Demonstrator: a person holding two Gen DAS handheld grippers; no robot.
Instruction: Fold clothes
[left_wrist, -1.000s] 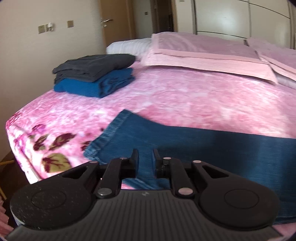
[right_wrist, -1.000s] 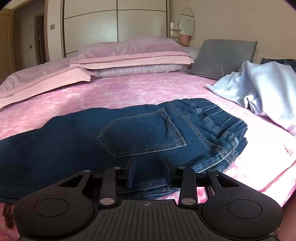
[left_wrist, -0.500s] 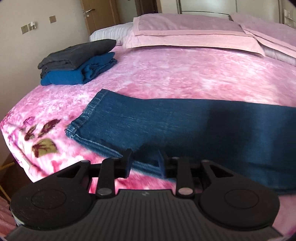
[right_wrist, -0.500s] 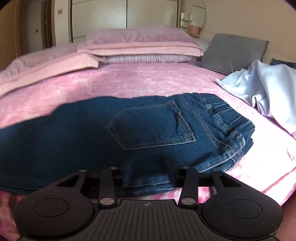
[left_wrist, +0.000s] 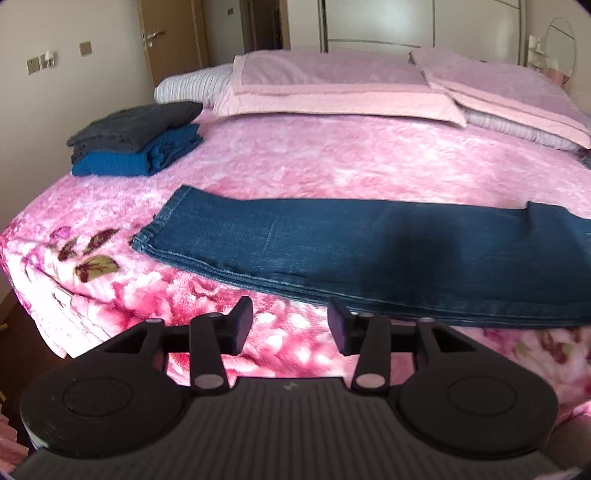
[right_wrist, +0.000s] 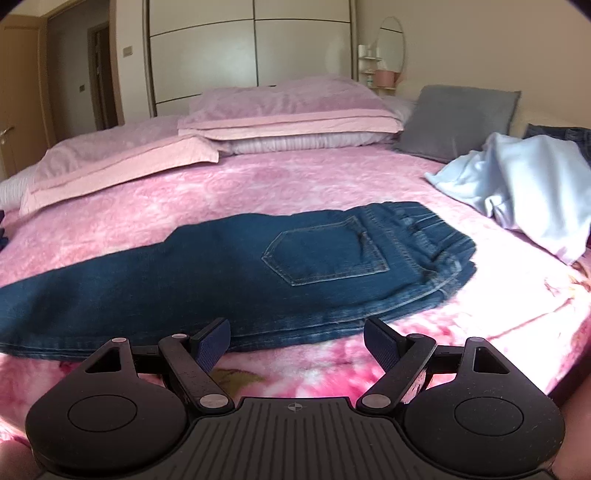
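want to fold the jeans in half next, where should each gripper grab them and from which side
Probably the two ends: left gripper on the leg hems, right gripper on the waistband. The jeans lie flat lengthwise, so come in low from the near edge, jaws straddling the stacked layers.

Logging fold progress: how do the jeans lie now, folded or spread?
Folded lengthwise: jeans show legs stacked, hem edges layered; not yet folded crosswise.

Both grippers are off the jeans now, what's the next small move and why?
Probably bring the left gripper to the leg hems and grip them. The jeans lie flat on the bed, folded lengthwise, still full length. Both grippers' jaws are opening with nothing between them; the right gripper sits near the waist end.
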